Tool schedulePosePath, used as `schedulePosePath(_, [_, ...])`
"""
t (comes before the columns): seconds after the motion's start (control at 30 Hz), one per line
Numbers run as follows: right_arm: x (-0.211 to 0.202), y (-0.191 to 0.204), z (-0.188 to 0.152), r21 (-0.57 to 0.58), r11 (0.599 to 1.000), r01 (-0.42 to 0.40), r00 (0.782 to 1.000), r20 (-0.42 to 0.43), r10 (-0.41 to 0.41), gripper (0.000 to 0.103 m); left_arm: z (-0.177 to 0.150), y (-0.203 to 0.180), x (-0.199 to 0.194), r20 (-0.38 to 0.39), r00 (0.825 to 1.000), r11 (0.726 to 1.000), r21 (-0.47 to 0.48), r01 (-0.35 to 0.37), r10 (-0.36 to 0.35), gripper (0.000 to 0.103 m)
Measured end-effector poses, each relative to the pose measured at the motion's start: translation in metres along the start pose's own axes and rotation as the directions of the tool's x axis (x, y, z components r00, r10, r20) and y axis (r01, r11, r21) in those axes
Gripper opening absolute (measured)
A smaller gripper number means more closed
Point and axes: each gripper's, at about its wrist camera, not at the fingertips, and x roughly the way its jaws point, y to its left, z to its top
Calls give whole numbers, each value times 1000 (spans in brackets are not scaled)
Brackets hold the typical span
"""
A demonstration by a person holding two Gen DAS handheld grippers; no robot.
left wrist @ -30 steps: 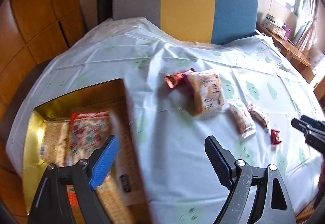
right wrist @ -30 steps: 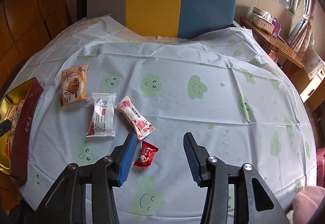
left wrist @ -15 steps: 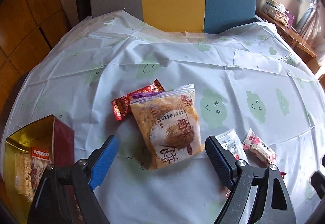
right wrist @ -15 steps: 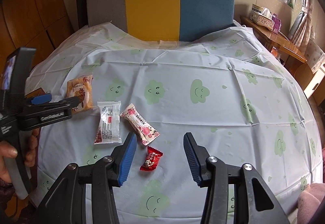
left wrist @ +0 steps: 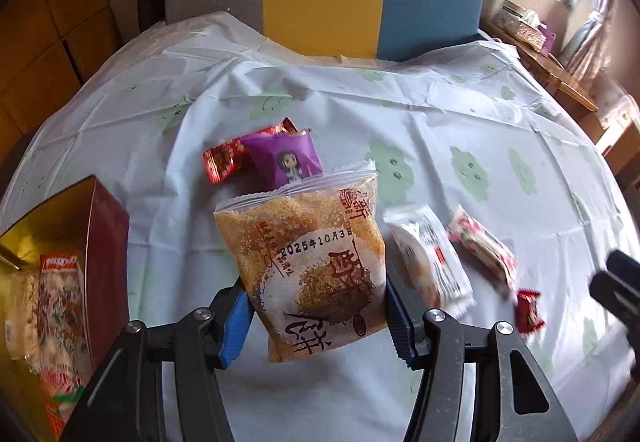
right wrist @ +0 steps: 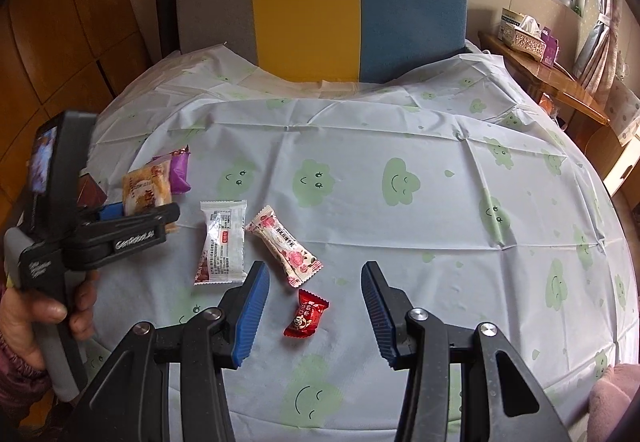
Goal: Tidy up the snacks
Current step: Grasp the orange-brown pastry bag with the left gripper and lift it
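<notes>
My left gripper [left wrist: 316, 316] is shut on the orange biscuit packet [left wrist: 312, 266], gripping its lower sides and holding it just above the table; it shows in the right wrist view [right wrist: 146, 191] too. Behind it lie a purple packet [left wrist: 286, 159] and a red packet [left wrist: 224, 157]. A white packet [left wrist: 430, 260], a pink-flowered packet [left wrist: 482, 246] and a small red candy [left wrist: 528, 312] lie to its right. My right gripper [right wrist: 314, 306] is open and hovers over the small red candy [right wrist: 306, 314], beside the white packet [right wrist: 222, 242] and flowered packet [right wrist: 284, 244].
A gold-lined box [left wrist: 110, 242] with dark red walls stands at the left table edge, holding several snack packets [left wrist: 60, 306]. A grey, yellow and blue chair back [right wrist: 320, 9] stands behind the table. A wooden side table [right wrist: 540, 73] with a tissue box is at the right.
My left gripper moved from over the box to the biscuit packet, closed on it and lifted it slightly. My right gripper stayed open over the small red candy.
</notes>
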Motion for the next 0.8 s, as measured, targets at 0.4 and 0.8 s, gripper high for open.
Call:
schedulePosePath(0.4, [5, -3, -6, -7, 999, 50, 998, -27, -51, 49, -97, -11, -41, -128, 988, 987, 124, 97, -81, 59])
schedulePosePath(0.8, [7, 7, -8, -44, 999, -27, 999, -22, 26, 49, -111, -10, -35, -56, 995, 979, 184, 86, -77, 60])
